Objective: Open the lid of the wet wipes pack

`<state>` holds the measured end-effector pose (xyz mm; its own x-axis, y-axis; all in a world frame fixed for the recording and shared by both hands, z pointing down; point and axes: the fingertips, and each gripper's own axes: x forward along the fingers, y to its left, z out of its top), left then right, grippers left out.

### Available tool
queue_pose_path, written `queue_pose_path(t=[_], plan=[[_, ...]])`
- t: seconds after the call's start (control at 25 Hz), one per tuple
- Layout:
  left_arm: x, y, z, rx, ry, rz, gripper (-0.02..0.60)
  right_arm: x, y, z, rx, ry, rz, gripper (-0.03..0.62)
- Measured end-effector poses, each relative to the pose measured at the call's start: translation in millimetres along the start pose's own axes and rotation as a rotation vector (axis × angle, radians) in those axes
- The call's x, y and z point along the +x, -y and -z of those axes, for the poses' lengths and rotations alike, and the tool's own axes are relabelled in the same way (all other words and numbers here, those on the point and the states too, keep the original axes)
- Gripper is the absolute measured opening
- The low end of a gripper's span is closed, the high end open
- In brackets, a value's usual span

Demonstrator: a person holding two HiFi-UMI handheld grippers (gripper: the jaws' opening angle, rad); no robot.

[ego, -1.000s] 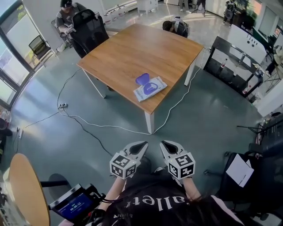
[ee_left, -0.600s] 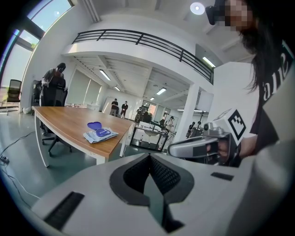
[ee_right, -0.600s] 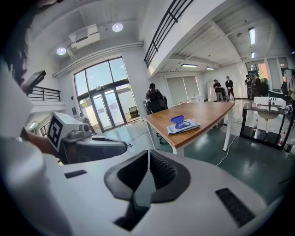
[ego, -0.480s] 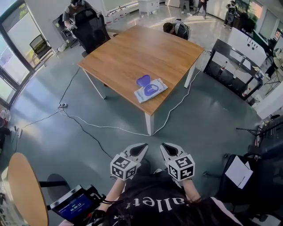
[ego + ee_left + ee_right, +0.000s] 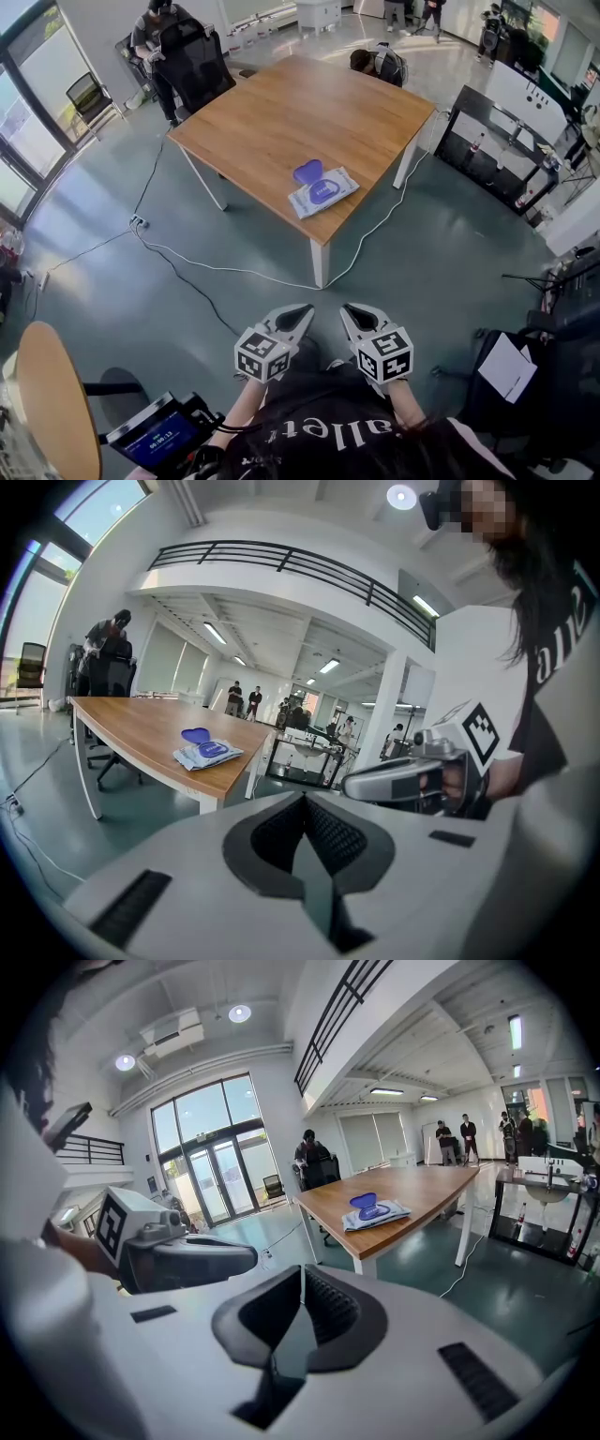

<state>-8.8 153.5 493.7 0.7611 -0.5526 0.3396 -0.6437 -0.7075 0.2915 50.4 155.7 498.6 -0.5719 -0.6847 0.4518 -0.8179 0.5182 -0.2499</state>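
The wet wipes pack [image 5: 322, 191] lies near the front corner of the wooden table [image 5: 281, 112], pale blue-white, its purple lid [image 5: 307, 172] flipped open and standing off the pack's far end. The pack [image 5: 208, 753] also shows in the left gripper view and the pack [image 5: 376, 1213] in the right gripper view, far off. My left gripper [image 5: 301, 310] and right gripper [image 5: 351, 308] are held close to my body, well short of the table, side by side. Both are shut with nothing between their jaws.
A white cable [image 5: 234, 270] trails across the grey floor under the table. A black chair [image 5: 192, 61] with a person stands at the table's far left corner. A black rack [image 5: 492, 141] stands to the right, a round wooden tabletop [image 5: 52, 403] at lower left.
The view has drifted slightly, so the table and pack sit a little lower and further right in the picture. Both grippers keep their places and stay shut.
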Motion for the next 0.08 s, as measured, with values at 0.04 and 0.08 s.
queue_pose_path(t=[0.04, 0.08], plan=[[-0.6, 0.3, 0.2, 0.0, 0.0, 0.001, 0.002, 0.0, -0.8, 0.3, 0.0, -0.002, 0.0, 0.021], [-1.1, 0.6, 0.4, 0.0, 0.0, 0.002, 0.003, 0.1, -1.5, 0.6, -0.001, -0.003, -0.001, 0.021]])
